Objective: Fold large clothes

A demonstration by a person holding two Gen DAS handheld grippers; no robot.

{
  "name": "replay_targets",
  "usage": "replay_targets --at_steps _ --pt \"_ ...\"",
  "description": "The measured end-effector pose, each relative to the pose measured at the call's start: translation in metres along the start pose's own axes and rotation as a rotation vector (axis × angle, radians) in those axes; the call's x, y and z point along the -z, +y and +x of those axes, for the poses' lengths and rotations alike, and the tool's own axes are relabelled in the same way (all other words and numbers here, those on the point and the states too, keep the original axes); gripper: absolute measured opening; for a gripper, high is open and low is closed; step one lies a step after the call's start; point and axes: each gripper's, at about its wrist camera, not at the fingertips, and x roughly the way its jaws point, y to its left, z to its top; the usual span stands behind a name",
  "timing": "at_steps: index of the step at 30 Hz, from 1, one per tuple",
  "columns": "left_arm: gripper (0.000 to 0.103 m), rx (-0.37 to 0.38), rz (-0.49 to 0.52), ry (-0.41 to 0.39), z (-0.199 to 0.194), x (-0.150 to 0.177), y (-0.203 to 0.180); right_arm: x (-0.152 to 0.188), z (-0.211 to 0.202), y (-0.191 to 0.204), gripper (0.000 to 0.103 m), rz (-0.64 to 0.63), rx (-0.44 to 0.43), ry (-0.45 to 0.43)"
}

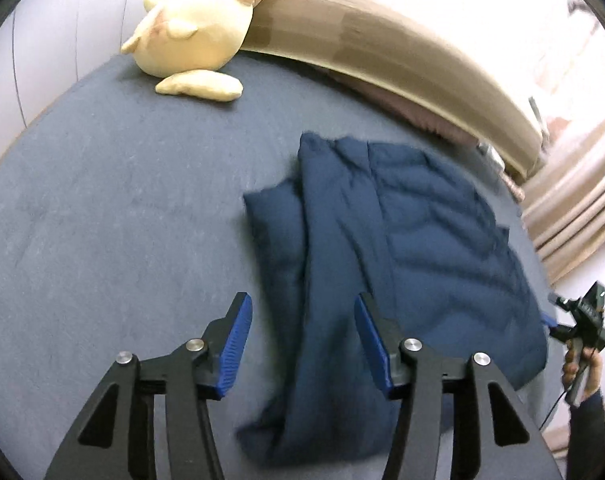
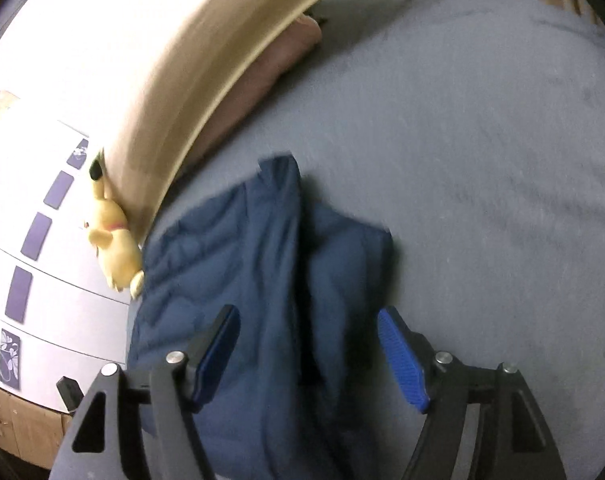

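Blue-padded fingers (image 1: 234,344) of the left gripper (image 1: 302,342) stand apart, empty, above the navy garment (image 1: 402,240) lying folded on the grey bed (image 1: 102,200); the right gripper (image 2: 308,354) gapes likewise over it; no lettering is legible.

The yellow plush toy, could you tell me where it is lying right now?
The yellow plush toy lies at the far left of the left wrist view, on the grey bed cover against the beige headboard, apart from the navy garment.
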Motion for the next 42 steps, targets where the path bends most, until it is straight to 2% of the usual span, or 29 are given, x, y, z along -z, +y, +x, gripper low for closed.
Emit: replay_targets --at_steps 3,5,7,8,9,13,15,18,22,25,26,27,28,29,34,40,41,42 --pt "0.054 0.037 -0.014 0.043 0.026 -0.017 -0.008 -0.023 0.026 0.013 0.075 -0.03 -0.013 0.043" --pt "0.054 0.028 0.002 0.055 0.039 -0.021 -0.015 -0.03 0.048 0.022 0.075 -0.056 -0.007 0.074" --pt "0.054 0.003 0.007 0.054 0.049 -0.026 -0.018 -0.032 0.06 0.026 0.067 -0.08 0.022 0.082" --pt "0.049 -0.029 0.016 0.059 0.055 -0.027 -0.02 -0.034 0.066 0.026 0.029 -0.075 0.031 0.093" --pt "0.035 -0.052 0.026 0.072 0.06 -0.028 -0.021 -0.035 0.074 0.026 0.013 -0.075 0.042 0.119" --pt "0.019 -0.098 0.071 0.073 0.062 -0.027 -0.03 -0.033 0.067 0.043 0.007 -0.165 0.098 0.078" --pt "0.018 -0.111 0.059 0.063 0.064 -0.025 -0.029 -0.034 0.064 0.042 0.006 -0.171 0.113 0.057" --pt "0.019 -0.132 0.052 0.066 0.071 -0.019 -0.028 -0.026 0.085 0.034 0.006 -0.183 0.175 0.102" --pt "0.019 -0.153 0.053 0.074 0.074 -0.018 -0.033 -0.028 0.087 0.027 0.006 -0.115 0.144 0.088" --pt "0.018 -0.166 0.056 0.073 0.068 -0.023 -0.036 -0.031 0.075 0.031 0.013 -0.108 0.144 0.083" --pt "0.018 -0.177 0.064 0.067 0.065 -0.023 -0.038 -0.031 0.069 0.035 0.026 -0.11 0.146 0.075" --pt "0.018 -0.187 0.072 0.062 0.062 -0.023 -0.04 -0.031 0.063 0.039 0.056 -0.115 0.148 0.061" --pt "0.018 -0.195 0.078 0.06 0.06 -0.023 -0.043 -0.03 0.059 0.04 0.076 -0.118 0.147 0.049" --pt "0.018 -0.208 0.085 0.058 0.057 -0.023 -0.046 -0.028 0.051 0.04 0.091 -0.119 0.146 0.032" --pt "0.018 -0.212 0.097 0.021 0.037 -0.022 -0.051 -0.007 0.026 0.043 0.091 -0.165 0.137 0.052" --pt "0.018 -0.206 0.144 0.012 0.012 -0.002 -0.052 0.025 0.025 0.016 0.09 -0.138 0.113 0.098" --pt "0.018 -0.207 0.146 0.013 0.01 0.002 -0.052 0.029 0.023 0.016 0.089 -0.137 0.112 0.102" --pt "0.018 -0.205 0.145 0.012 0.008 0.005 -0.052 0.032 0.025 0.013 0.083 -0.135 0.106 0.109"
